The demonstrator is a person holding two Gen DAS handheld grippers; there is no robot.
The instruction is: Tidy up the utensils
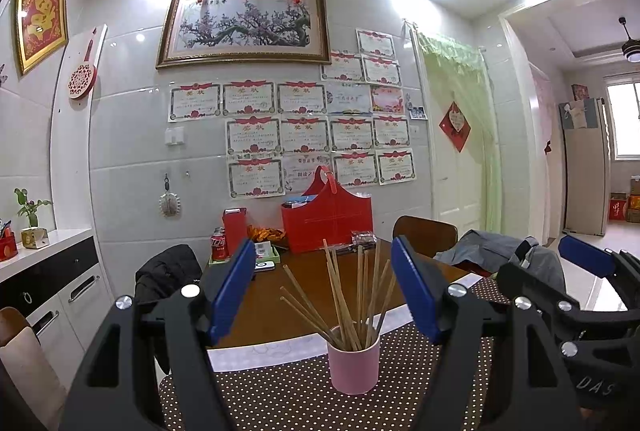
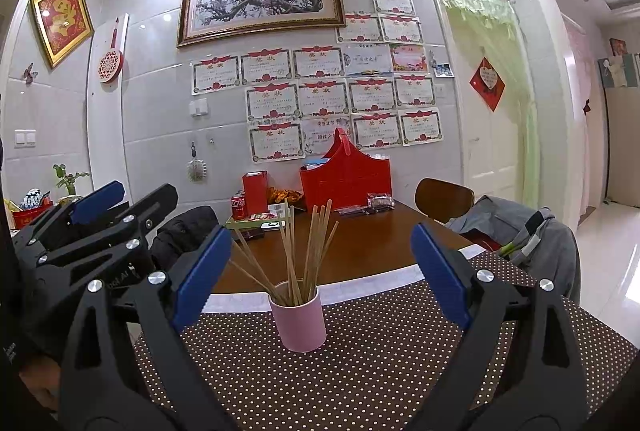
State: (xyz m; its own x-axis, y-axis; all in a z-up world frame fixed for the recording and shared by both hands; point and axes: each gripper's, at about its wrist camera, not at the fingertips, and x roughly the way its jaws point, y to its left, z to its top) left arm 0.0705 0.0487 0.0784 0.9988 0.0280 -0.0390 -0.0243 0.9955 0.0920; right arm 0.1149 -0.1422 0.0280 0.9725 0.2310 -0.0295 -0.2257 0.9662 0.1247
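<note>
Both grippers are up and empty, and that looks like the story here. The left gripper [image 1: 324, 285] has its blue pads spread wide with nothing between them but air, and the right gripper [image 2: 320, 267] is just as wide, just as empty, the two tools hanging side by side above the near edge of the counter [image 2: 360, 251].

Dead ahead of both sits the pink cup [image 1: 353, 361], upright on the dotted brown cloth [image 2: 360, 371], and it's carrying the chopsticks [image 1: 352, 295], a loose fan of them leaning every which way out of the rim. I can see no stray utensil lying on the cloth or on the bare wood beyond.

My read: the sorting is at or near its close, since everything that counts seems to be in the cup. If anything is left, it would be tidying that splayed bundle, and that calls for care. A gripper would have to come in from above, narrow around the sticks without knocking the cup, which looks light and top-heavy with so much sticking out.
</note>
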